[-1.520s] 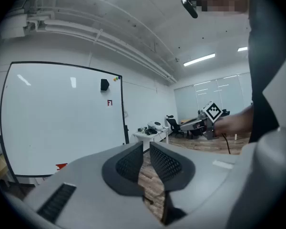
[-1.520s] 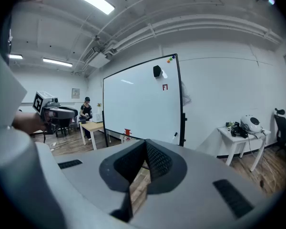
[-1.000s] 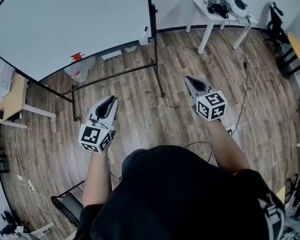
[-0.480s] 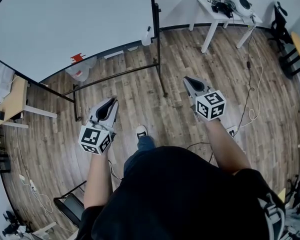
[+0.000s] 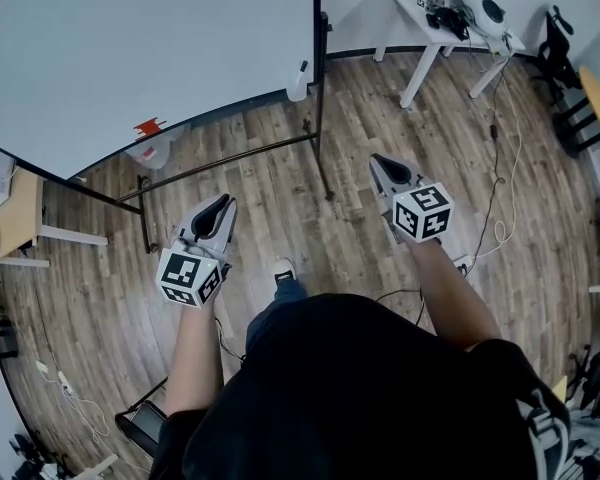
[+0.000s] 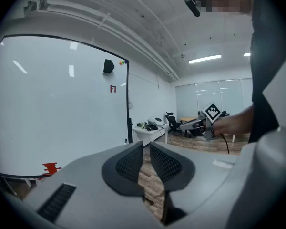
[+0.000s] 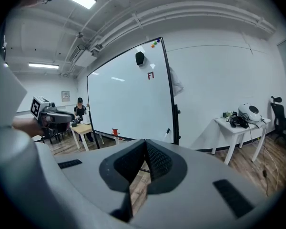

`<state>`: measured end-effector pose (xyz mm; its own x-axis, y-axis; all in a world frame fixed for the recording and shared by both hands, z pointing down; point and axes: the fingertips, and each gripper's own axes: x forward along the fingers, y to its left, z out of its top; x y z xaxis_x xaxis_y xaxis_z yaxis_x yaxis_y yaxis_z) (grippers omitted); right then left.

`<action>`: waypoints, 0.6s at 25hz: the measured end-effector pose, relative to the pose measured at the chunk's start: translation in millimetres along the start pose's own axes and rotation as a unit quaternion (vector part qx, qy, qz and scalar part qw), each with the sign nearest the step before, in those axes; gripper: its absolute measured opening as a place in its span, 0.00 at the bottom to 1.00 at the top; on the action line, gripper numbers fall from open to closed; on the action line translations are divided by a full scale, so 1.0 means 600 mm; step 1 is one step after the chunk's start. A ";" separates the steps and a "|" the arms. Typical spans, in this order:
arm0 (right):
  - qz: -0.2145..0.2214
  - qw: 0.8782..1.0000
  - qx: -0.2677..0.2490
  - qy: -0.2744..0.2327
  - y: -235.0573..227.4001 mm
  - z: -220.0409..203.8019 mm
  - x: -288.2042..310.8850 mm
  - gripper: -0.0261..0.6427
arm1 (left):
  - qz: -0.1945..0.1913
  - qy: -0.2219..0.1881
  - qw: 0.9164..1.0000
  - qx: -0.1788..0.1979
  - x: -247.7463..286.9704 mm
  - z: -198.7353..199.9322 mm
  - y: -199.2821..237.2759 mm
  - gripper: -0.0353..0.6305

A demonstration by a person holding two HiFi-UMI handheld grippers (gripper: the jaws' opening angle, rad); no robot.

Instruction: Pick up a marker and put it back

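Note:
A marker (image 5: 302, 69) with a dark cap stands at the lower right corner of the big whiteboard (image 5: 150, 48); the right gripper view shows the marker (image 7: 168, 131) small and far off. A red item (image 5: 147, 127) sits on the board's lower edge. My left gripper (image 5: 221, 201) hangs over the wooden floor, well short of the board. Its jaws (image 6: 146, 145) show a narrow gap with nothing in it. My right gripper (image 5: 381, 159) is level with it on the right. Its pads (image 7: 145, 141) meet at the tip and hold nothing.
The whiteboard's black stand legs (image 5: 320, 158) reach out over the floor ahead. A white table (image 5: 420, 30) with devices is at the back right, with cables (image 5: 500, 203) trailing on the floor. A wooden desk (image 5: 15, 218) stands left. My shoe (image 5: 283, 271) shows below.
The whiteboard and its stand have come closer and fill more of the head view. One foot has stepped forward into sight. Both grippers keep their places in the picture.

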<state>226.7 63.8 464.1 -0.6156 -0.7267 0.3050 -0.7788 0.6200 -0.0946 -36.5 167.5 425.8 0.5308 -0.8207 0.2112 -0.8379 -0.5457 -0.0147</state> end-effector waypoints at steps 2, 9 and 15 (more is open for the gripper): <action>-0.003 1.000 0.000 0.004 -0.001 0.006 0.029 0.03 | -0.006 0.001 1.000 0.000 0.016 0.000 0.031 0.13; -0.019 1.000 -0.005 0.017 -0.003 0.036 0.121 0.03 | -0.030 0.002 1.000 -0.003 0.065 0.002 0.131 0.13; -0.035 0.999 -0.005 0.028 0.003 0.061 0.188 0.03 | -0.050 0.001 0.999 -0.007 0.091 0.006 0.211 0.13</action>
<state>151.4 -27.9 463.8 -0.5519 -0.7507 0.3631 -0.8183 0.5715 -0.0620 -113.1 53.3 431.6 0.6110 -0.7625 0.2130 -0.7830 -0.6216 0.0209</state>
